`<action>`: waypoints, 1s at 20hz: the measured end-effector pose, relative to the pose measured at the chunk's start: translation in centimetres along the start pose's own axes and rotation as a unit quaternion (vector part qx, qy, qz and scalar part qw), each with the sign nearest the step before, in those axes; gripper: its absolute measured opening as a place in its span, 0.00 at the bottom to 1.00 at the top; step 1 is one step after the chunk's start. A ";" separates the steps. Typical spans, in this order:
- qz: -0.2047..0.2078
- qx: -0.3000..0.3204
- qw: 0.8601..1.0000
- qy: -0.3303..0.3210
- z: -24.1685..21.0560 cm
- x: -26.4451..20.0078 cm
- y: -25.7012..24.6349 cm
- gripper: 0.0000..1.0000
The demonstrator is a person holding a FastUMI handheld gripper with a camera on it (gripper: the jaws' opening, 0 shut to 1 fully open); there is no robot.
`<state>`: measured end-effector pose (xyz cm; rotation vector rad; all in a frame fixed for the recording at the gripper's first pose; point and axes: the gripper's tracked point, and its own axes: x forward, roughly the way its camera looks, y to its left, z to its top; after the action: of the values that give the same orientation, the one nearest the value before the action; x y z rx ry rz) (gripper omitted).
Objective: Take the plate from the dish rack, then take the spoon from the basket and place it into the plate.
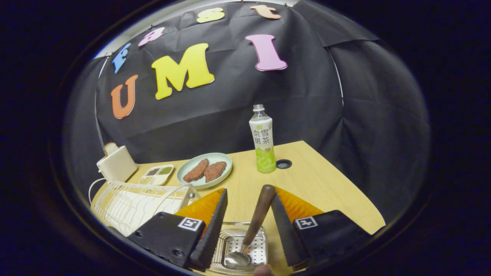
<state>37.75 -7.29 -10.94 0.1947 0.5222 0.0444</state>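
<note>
- Nearest, the tongs [248, 214] stand apart, clamping nothing — the brown-handled metal spoon [251, 230] leans between them, handle tip close by the right finger, which I judge is why they hover here: a grab is coming.
- The spoon's bowl sits in the perforated steel basket [257, 239] below.
- Left, the white wire dish rack [130, 205] on the pale wooden desk [326, 188].
- Beyond, the pale green round plate [222, 158] carries two brown patties — room beside them for the spoon.
- Farther: a sectioned tray [156, 174], a cream toaster [116, 163], a green drink bottle [262, 140].
</note>
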 end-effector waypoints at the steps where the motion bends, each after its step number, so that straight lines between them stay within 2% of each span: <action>1: 0.005 0.005 1.000 0.003 -0.1 -0.1 0.1 0.62; 3: 0.006 0.017 1.000 -0.002 0.0 -1.2 0.1 0.52; 7: 0.009 0.043 0.999 -0.012 0.3 -2.9 -0.2 0.20; 13: 0.022 0.048 0.998 -0.045 0.6 -6.7 1.6 0.09; 16: 0.028 0.048 0.994 -0.099 2.6 -9.7 2.7 0.05; 20: 0.001 0.000 0.995 -0.101 2.9 -10.0 2.6 0.06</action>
<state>30.57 -6.12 -3.04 0.1968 0.3200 0.0253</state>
